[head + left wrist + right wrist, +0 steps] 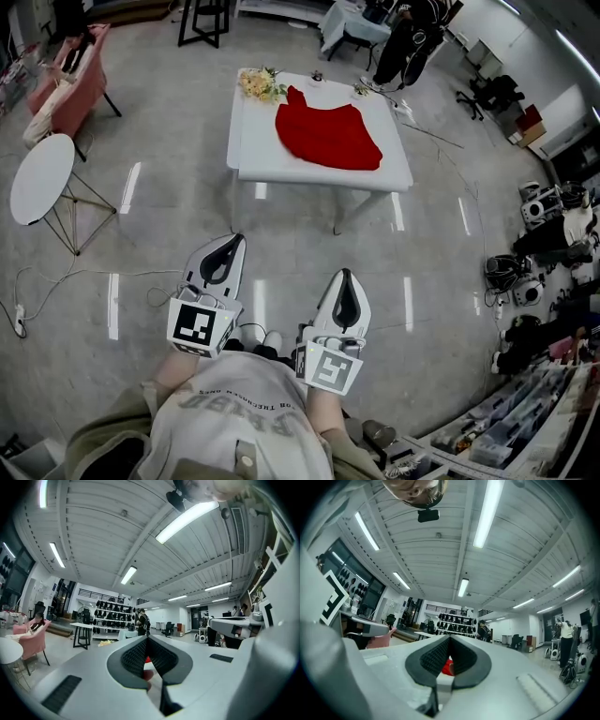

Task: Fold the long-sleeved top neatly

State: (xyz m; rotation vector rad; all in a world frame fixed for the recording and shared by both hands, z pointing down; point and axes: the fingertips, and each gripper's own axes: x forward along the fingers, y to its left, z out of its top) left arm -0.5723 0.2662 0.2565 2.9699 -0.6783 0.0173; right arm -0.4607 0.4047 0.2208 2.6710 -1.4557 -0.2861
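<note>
A red long-sleeved top (326, 134) lies loosely spread on a white table (253, 148) well ahead of me in the head view. Both grippers are held near my body, far short of the table. My left gripper (232, 243) is shut with nothing in it, its tips touching. My right gripper (345, 277) is also shut and holds nothing. In the left gripper view the closed jaws of the left gripper (146, 638) point level across the room, with a sliver of the red top (148, 659) showing between the pads. The right gripper (450, 639) frames the red top (447, 668) the same way.
A bunch of yellow flowers (261, 84) lies at the table's far left corner. A round white side table (41, 177) and a pink chair (73, 80) stand at the left. A person (408, 37) stands beyond the table. Cables and equipment (548, 244) crowd the right side.
</note>
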